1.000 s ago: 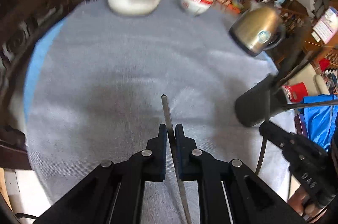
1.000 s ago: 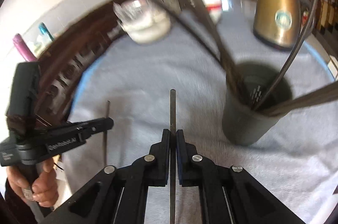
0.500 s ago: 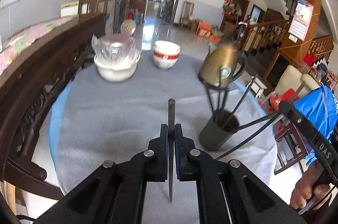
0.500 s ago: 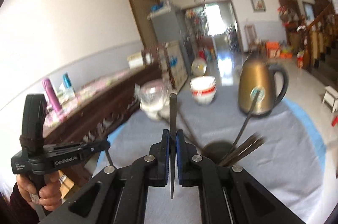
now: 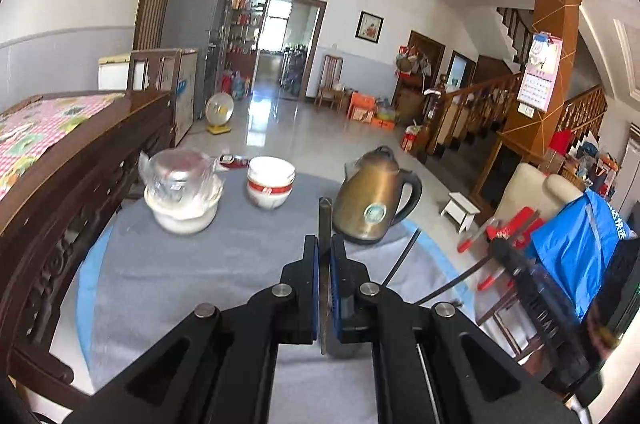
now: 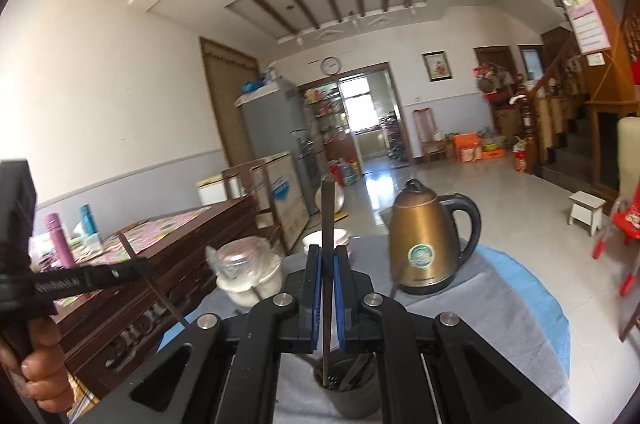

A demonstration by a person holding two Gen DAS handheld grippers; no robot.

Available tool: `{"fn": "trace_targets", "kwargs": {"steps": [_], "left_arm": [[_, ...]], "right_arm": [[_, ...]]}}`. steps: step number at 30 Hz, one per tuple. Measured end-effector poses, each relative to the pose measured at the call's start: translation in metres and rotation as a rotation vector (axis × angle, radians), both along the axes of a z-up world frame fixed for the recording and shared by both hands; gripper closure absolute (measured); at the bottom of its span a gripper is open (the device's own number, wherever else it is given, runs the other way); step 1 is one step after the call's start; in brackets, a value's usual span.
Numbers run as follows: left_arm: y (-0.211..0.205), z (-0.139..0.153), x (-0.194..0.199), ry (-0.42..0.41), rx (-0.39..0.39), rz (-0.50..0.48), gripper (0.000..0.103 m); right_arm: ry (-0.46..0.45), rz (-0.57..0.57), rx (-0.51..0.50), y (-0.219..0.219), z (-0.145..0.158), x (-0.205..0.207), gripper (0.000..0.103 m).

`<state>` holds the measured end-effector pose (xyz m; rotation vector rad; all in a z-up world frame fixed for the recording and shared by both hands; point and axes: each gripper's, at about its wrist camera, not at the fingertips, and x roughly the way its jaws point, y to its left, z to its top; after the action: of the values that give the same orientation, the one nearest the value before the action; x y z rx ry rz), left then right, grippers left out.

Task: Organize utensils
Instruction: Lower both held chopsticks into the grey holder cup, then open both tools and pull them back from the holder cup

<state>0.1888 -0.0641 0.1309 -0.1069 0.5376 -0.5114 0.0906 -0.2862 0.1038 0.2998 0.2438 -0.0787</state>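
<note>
My left gripper [image 5: 324,244] is shut on a flat metal utensil handle [image 5: 324,220] that stands upright between its pads. My right gripper [image 6: 327,252] is shut on another metal utensil [image 6: 328,212], held upright with its fork end low inside the dark grey utensil cup [image 6: 348,390]. The cup holds other dark utensils. In the left wrist view the cup is hidden behind my gripper; two dark utensil handles [image 5: 402,256] stick out to the right. The right gripper [image 5: 536,308] shows at that view's right edge, the left gripper [image 6: 80,280] at the right view's left.
The round table [image 5: 224,264] has a grey cloth over blue. On it stand a bronze kettle [image 5: 374,202], a white-and-red bowl stack [image 5: 270,184] and a white bowl with plastic-wrapped glass [image 5: 182,190]. A dark carved wooden rail [image 5: 60,192] runs along the left.
Both grippers have tilted upward with their utensils, so the views now show the room. The cup has dropped below the right gripper, and its utensil's end now sits in the cup.
</note>
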Motion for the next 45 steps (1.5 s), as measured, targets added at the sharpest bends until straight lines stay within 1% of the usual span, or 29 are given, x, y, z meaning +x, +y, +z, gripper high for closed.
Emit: {"fn": "trace_targets", "kwargs": {"steps": [2,4,8,11,13,21,23,29,30,32,33,34,36,38,39,42,45], "left_arm": [[-0.012,0.004,0.002,-0.02,-0.001,0.007,0.097],[-0.021,0.006,0.005,-0.022,-0.011,0.006,0.097],[-0.04,0.007,0.007,-0.053,-0.014,0.029,0.097],[-0.053,0.001,0.011,-0.05,-0.018,0.03,0.097],[-0.062,-0.008,0.013,-0.054,0.007,0.047,0.097],[-0.078,-0.049,0.023,0.035,0.092,0.038,0.097],[-0.076,-0.052,0.022,0.041,0.103,0.035,0.096],[-0.073,-0.055,0.01,0.027,0.143,0.021,0.096],[-0.073,-0.055,0.01,0.023,0.15,0.02,0.092],[-0.073,-0.054,0.003,0.0,0.175,0.024,0.078],[-0.072,-0.054,-0.001,-0.018,0.192,0.03,0.064],[-0.071,-0.054,-0.004,-0.033,0.205,0.038,0.054],[-0.068,-0.053,-0.01,-0.062,0.228,0.055,0.052],[-0.066,-0.053,-0.014,-0.075,0.26,0.065,0.047],[-0.064,-0.053,-0.016,-0.078,0.278,0.072,0.042],[-0.059,-0.053,-0.021,-0.096,0.311,0.097,0.041],[-0.052,-0.053,-0.028,-0.11,0.332,0.122,0.036]], "right_arm": [[-0.003,-0.031,0.001,-0.004,-0.003,0.004,0.097],[-0.008,-0.058,0.005,-0.008,-0.006,0.006,0.097],[0.002,-0.074,0.013,-0.014,-0.015,0.013,0.097],[0.017,-0.076,0.022,-0.019,-0.023,0.016,0.097],[0.03,-0.071,0.031,-0.021,-0.027,0.017,0.097],[0.103,-0.031,0.057,-0.022,-0.043,0.026,0.096],[0.116,-0.024,0.074,-0.025,-0.046,0.026,0.096],[0.144,-0.008,0.122,-0.029,-0.052,0.027,0.096],[0.149,-0.001,0.129,-0.029,-0.053,0.026,0.096],[0.156,0.008,0.148,-0.031,-0.053,0.027,0.095],[0.159,0.012,0.159,-0.033,-0.053,0.028,0.094],[0.166,0.019,0.171,-0.033,-0.053,0.028,0.094],[0.178,0.031,0.19,-0.034,-0.053,0.028,0.094],[0.185,0.051,0.22,-0.036,-0.053,0.028,0.092],[0.187,0.055,0.228,-0.036,-0.053,0.027,0.092],[0.183,0.056,0.235,-0.038,-0.052,0.023,0.092],[0.171,0.053,0.248,-0.039,-0.049,0.015,0.092]]}}
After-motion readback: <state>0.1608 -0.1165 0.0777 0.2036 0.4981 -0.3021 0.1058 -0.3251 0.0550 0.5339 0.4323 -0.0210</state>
